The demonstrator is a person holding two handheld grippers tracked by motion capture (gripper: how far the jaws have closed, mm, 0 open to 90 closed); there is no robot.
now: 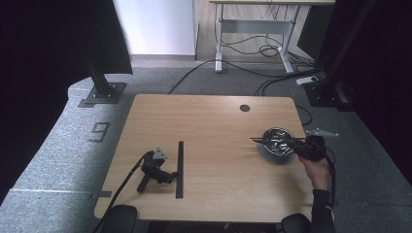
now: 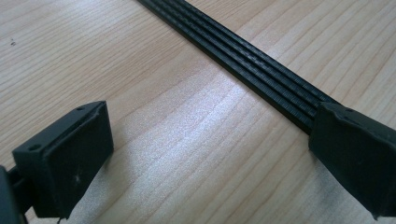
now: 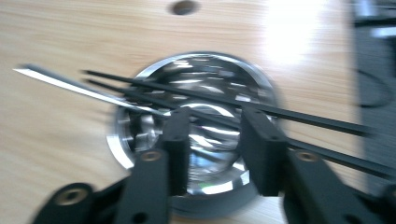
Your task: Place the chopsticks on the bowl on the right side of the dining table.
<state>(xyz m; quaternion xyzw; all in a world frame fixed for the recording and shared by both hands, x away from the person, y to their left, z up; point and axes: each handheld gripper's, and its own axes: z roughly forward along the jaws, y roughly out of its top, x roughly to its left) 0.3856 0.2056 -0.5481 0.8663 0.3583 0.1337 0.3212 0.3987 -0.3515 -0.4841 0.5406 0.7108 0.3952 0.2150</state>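
Right claw (image 3: 217,117) sits closest, its two black jaws drawn in to a narrow gap, with polished metal showing through between them; black sticks (image 3: 303,116) cross right at the jaw tips, running from the lower right up to the upper left of the right gripper view, one of them passing behind the right-hand jaw; the picture is smeared, so I cannot tell whether the pads actually press on a stick or merely stand beside it; a paler, silvery stick (image 3: 70,84) points on past them to the upper left; all of these span the steel bowl (image 3: 122,154), which lies directly beneath and beyond the jaws, on the worktop (image 3: 56,177); from above, the bowl stands near the worktop's right edge, the sticks jut leftward over its rim, and the hand (image 1: 318,170) carrying this claw comes in from the right, so their long axis lies roughly in line with the claw's reach; this hand is by far the nearer one; any lift, I judge, depends on the jaws closing across that axis, not along it; left claw (image 2: 215,122) lies well apart on the worktop's left side, jaws spread wide with nothing between them, its right-hand jaw touching or just over a long black strip (image 2: 243,60).
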